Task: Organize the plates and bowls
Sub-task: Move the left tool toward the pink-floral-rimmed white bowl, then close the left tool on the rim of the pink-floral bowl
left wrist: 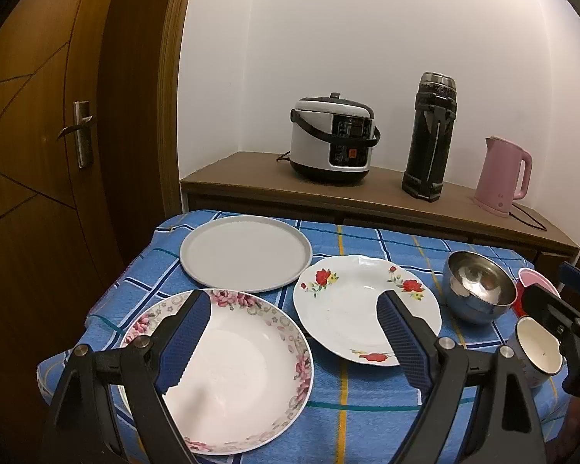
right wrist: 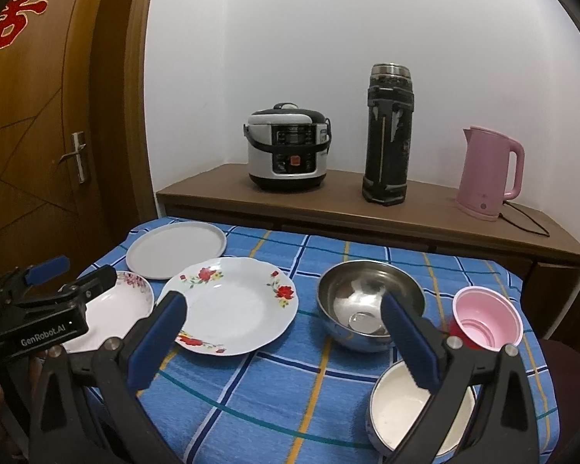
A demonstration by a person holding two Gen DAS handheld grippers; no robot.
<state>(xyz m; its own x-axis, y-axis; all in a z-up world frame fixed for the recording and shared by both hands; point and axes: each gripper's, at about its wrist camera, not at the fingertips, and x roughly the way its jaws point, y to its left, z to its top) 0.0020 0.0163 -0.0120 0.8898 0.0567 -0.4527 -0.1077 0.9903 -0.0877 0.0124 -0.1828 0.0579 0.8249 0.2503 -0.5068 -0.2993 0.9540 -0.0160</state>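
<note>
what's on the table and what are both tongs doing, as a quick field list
plates: grey plate; red-flower plate; pink-flower plate
bowls: steel bowl; pink bowl; white bowl
surface: blue checked cloth
left tongs: open, empty, over the pink-flower plate
right tongs: open, empty
stacked: nothing yet

Rice cooker [right wrist: 288, 147], black flask [right wrist: 387, 135], pink kettle [right wrist: 489, 172], wooden door [left wrist: 38, 135]

i hold both grippers above the table [left wrist: 328, 398]: my left gripper [left wrist: 294, 332] with jaws spread wide, my right gripper [right wrist: 282, 334] likewise spread, neither gripping anything.
</note>
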